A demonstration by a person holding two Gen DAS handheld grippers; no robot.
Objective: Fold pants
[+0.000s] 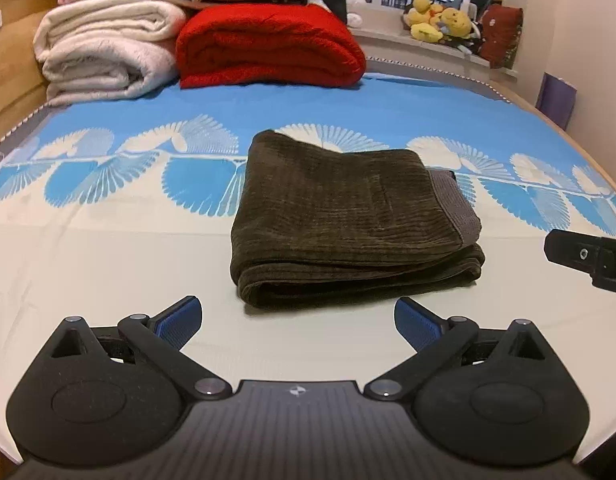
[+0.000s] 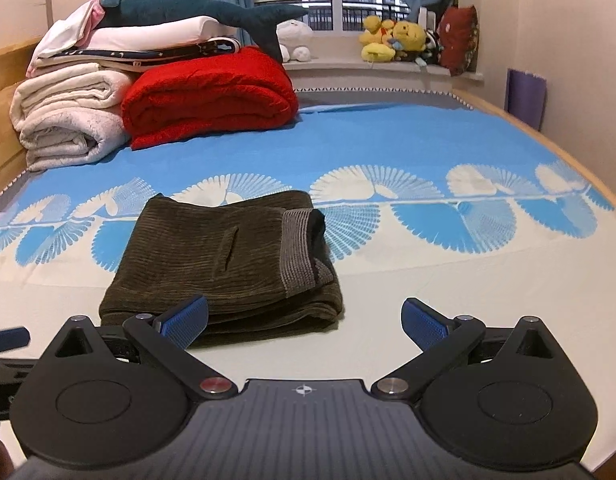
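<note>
The pants (image 1: 348,216) are lying folded into a compact stack on the bed (image 1: 107,260). Both the left gripper (image 1: 297,320) and right gripper (image 2: 303,320) are hanging released, holding nothing; folding looks finished.

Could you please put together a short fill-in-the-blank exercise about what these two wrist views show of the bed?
1. The pants lie on the bed sheet already ____ into a compact bundle.
2. The left gripper and the right gripper both have their jaws ____, holding nothing.
3. Behind the pants, beside the cream blankets, sits a folded blanket coloured ____.
4. The plush shark rests on ____ of the stacked bedding.

Missing words: folded; open; red; top
</note>
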